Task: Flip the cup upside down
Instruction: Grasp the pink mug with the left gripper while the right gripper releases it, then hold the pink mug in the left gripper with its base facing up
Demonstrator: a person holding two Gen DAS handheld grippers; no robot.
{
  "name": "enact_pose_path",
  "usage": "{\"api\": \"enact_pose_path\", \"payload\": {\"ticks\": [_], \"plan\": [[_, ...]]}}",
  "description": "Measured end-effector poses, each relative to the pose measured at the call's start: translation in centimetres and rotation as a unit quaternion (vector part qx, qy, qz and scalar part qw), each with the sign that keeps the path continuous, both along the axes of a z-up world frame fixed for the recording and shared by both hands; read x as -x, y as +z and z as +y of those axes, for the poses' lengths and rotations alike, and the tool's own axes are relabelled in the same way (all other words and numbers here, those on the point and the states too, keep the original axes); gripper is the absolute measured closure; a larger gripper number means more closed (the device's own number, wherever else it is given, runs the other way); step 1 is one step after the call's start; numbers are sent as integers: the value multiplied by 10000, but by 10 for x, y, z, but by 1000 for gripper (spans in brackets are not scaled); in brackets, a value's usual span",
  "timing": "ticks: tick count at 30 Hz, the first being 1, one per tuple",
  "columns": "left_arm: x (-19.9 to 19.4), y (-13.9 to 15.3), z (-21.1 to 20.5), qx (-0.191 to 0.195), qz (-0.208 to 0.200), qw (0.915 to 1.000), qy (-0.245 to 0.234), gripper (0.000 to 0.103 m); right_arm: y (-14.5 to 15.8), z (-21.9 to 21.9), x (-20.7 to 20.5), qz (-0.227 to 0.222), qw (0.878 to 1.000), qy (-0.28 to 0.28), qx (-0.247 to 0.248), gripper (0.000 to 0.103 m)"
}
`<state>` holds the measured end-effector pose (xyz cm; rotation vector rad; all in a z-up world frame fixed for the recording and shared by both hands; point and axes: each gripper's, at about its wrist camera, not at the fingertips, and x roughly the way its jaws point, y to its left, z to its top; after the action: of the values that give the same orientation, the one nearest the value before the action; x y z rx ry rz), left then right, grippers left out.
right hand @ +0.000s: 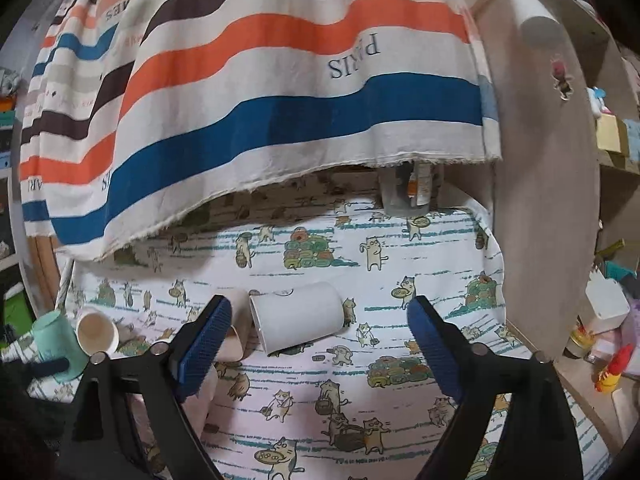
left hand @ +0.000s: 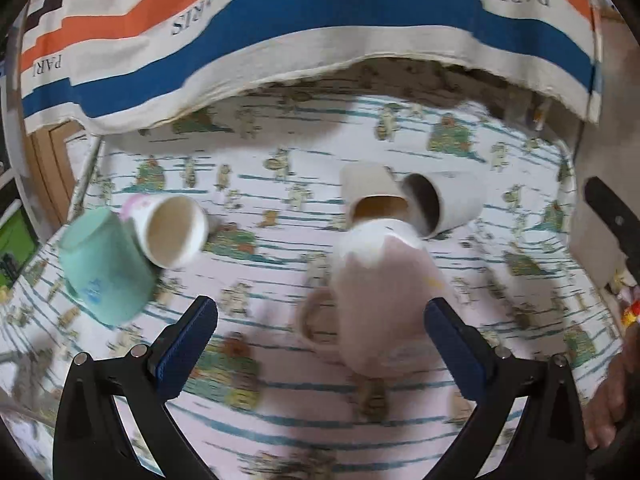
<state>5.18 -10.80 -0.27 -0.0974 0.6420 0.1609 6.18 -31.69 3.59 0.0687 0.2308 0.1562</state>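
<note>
A pink mug (left hand: 380, 296) with a handle on its left stands upside down on the cat-print cloth, between my fingers but not touched. My left gripper (left hand: 320, 320) is open around it. Behind it lie a beige cup (left hand: 372, 194) and a white cup (left hand: 444, 204) on their sides, mouths toward me. At the left a mint cup (left hand: 102, 268) stands upside down beside a pink-white cup (left hand: 172, 232) lying on its side. My right gripper (right hand: 320, 336) is open and empty, a little short of the white cup (right hand: 298, 320).
A striped PARIS cloth (left hand: 320, 32) hangs over the back of the table. A wooden panel (right hand: 544, 200) stands at the right, with cluttered shelves beyond. The table's left edge (left hand: 86, 176) is near the mint cup. A hand (left hand: 616, 392) shows at the right.
</note>
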Motion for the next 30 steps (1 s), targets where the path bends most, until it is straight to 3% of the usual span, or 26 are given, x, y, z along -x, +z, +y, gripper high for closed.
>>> {"api": "enact_pose_path", "payload": {"ticks": [10, 13, 15, 23, 27, 30], "plan": [[-9, -6, -43, -168, 131, 9997, -107, 0, 1, -18, -6, 190, 9991, -79, -369, 11], [-17, -15, -45, -383, 268, 9988, 124, 0, 1, -21, -6, 206, 9988, -127, -429, 11], [-22, -21, -41, -330, 459, 9982, 182, 0, 2, -23, -7, 223, 9986, -169, -458, 11], [-27, -36, -48, -398, 676, 9969, 64, 1, -1, -19, -9, 297, 9986, -240, -375, 11], [-30, -43, -52, -414, 841, 9956, -48, 7, -1, -19, -9, 310, 9985, -286, -349, 11], [-33, -45, -48, -361, 900, 9953, 38, 19, -1, -21, -9, 330, 9982, -327, -385, 11]]}}
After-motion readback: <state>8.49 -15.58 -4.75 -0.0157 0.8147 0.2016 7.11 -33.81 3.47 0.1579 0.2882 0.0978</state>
